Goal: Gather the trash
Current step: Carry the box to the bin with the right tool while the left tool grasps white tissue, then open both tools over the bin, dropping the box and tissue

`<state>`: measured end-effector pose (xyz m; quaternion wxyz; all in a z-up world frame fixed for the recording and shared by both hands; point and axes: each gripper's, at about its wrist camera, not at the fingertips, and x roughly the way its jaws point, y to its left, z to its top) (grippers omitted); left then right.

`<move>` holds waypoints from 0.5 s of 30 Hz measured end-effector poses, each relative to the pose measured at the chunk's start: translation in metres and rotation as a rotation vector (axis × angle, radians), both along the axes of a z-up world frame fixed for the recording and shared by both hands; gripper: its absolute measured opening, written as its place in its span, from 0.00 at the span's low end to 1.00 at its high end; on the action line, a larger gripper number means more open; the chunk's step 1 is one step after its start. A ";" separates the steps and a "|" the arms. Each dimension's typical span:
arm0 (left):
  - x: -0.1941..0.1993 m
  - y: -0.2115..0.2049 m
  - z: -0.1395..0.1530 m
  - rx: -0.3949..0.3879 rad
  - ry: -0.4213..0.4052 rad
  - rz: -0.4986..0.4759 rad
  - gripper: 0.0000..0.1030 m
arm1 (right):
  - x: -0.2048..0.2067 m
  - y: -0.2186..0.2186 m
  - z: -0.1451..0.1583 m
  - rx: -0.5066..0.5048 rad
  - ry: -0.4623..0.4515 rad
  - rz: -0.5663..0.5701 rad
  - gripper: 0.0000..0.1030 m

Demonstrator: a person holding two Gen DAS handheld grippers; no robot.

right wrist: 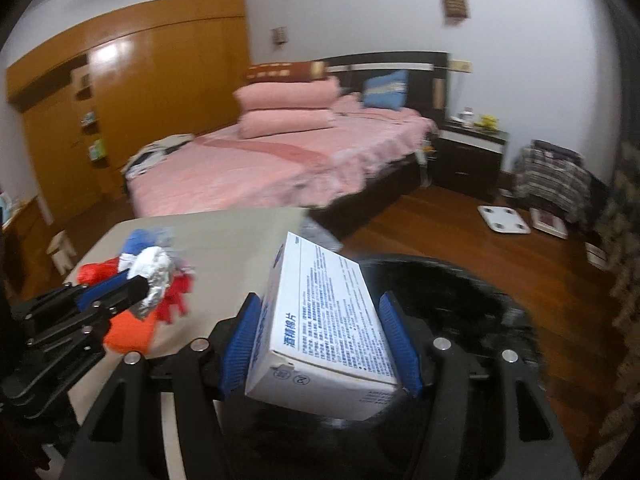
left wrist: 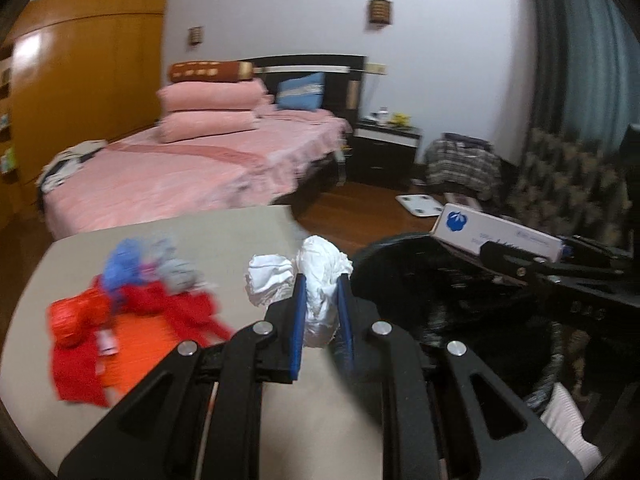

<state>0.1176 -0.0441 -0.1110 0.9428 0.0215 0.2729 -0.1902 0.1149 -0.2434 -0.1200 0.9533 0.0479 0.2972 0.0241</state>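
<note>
- A crumpled white paper wad (left wrist: 322, 280) is gripped between the blue-padded fingers of the left gripper (left wrist: 323, 312); in the right wrist view the same wad (right wrist: 154, 276) looks silvery-white and is held above the beige surface (left wrist: 224, 236).
- A second white crumpled wad (left wrist: 268, 280) is seen just beside the held one, resting on the surface.
- A white carton with blue print (right wrist: 324, 328) is clamped between the fingers of the right gripper (right wrist: 320, 340); dense small text covers its top face, and it is tilted with its far end raised.
- In the left wrist view the carton (left wrist: 496, 232) is held over the far rim of the black bin (left wrist: 404, 272).
- A heap of red and orange wrappers (left wrist: 120, 328) lies on the left part of the surface, with blue and grey scraps (left wrist: 148, 264) on its far side.
- The black bin stands at the right edge of the surface; its interior is dark and its contents cannot be made out.
- A pink bed (right wrist: 280, 160) is seen beyond the surface, and a white scale (right wrist: 502, 218) lies on the wooden floor.
</note>
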 end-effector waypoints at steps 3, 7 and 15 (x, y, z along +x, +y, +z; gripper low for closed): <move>0.004 -0.027 -0.001 -0.033 0.012 -0.083 0.54 | -0.003 -0.025 0.000 -0.008 0.002 -0.071 0.70; 0.001 -0.043 -0.006 -0.054 0.011 -0.120 0.68 | -0.011 -0.042 -0.001 -0.011 -0.012 -0.126 0.87; -0.008 0.007 -0.003 -0.008 -0.012 0.034 0.88 | -0.005 -0.032 -0.002 0.000 -0.015 -0.110 0.94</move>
